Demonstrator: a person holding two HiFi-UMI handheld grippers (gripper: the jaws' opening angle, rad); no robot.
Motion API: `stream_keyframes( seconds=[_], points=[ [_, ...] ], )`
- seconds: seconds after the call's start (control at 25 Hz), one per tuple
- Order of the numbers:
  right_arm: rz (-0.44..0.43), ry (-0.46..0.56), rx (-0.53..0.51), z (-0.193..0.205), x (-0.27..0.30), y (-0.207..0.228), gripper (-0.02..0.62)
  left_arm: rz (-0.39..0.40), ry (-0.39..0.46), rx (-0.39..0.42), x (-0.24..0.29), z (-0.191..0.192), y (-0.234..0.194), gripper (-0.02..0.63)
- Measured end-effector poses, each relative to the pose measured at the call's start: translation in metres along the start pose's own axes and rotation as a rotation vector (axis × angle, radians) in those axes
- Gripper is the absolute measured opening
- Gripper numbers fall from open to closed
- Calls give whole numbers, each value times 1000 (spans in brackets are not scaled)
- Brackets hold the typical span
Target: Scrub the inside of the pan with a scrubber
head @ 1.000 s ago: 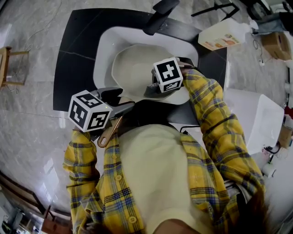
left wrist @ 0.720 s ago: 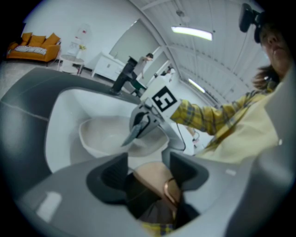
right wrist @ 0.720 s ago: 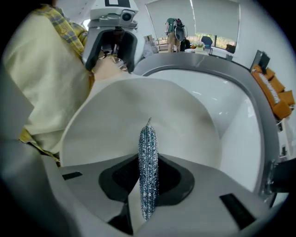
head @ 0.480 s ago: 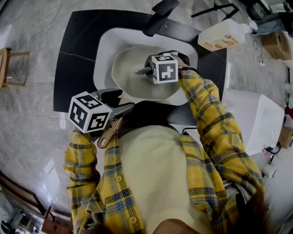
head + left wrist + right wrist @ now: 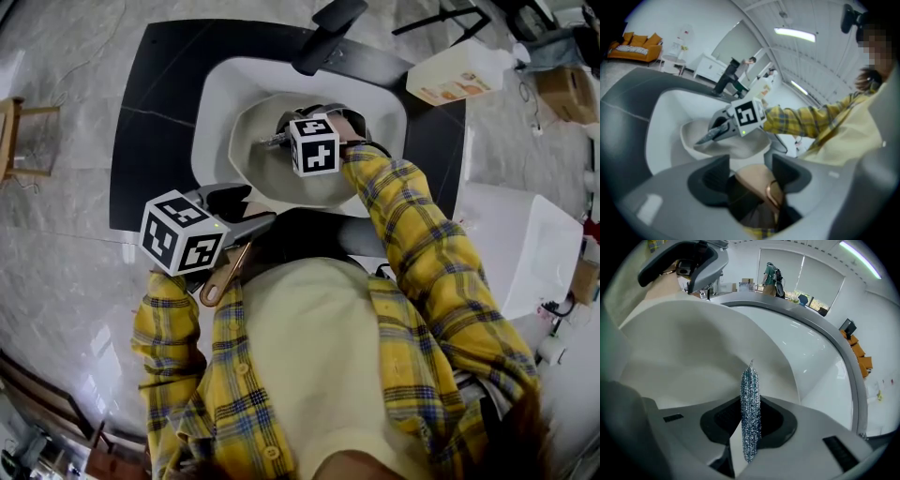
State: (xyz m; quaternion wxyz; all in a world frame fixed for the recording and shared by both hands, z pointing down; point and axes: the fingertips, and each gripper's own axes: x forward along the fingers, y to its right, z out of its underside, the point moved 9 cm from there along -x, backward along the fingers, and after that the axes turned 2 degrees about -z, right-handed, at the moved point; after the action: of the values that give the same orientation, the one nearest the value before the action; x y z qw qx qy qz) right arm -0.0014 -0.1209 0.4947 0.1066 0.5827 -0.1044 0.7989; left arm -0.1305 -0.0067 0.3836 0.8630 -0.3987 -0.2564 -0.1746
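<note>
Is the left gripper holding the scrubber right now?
No, the scrubber stands pinched between the jaws of the right gripper, while the left gripper is shut on the pan handle.

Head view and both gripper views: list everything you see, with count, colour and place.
pan: one, cream, in the sink
pan handle: one, tan with copper ring, between left gripper's jaws
scrubber: one, silvery blue, in right gripper's jaws, over the pan
sink: one, white, in the counter
counter: one, black
faucet: one, black, behind sink
bottle: one, cream, counter's far right corner
stool: one, wooden, floor, far left
left gripper: grey, shut on pan handle
right gripper: grey, shut on scrubber
sleeves: two, yellow plaid
</note>
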Motion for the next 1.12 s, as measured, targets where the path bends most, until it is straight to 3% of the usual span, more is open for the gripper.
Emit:
stream_keyframes(
  seconds=[0.2,0.32,0.76,1.12],
  points=[
    [78,-21,20,1,13,7,83,1,2,1,1,1,0,285],
    [89,-68,-22,5,17,8,83,2,7,-2,1,1,-1,285],
    [4,-202,-106,19,22,-3,83,3,8,-2,0,1,-1,285],
    [-65,-245,-62,31,13,-9,83,5,12,-4,0,1,-1,285]
  ],
)
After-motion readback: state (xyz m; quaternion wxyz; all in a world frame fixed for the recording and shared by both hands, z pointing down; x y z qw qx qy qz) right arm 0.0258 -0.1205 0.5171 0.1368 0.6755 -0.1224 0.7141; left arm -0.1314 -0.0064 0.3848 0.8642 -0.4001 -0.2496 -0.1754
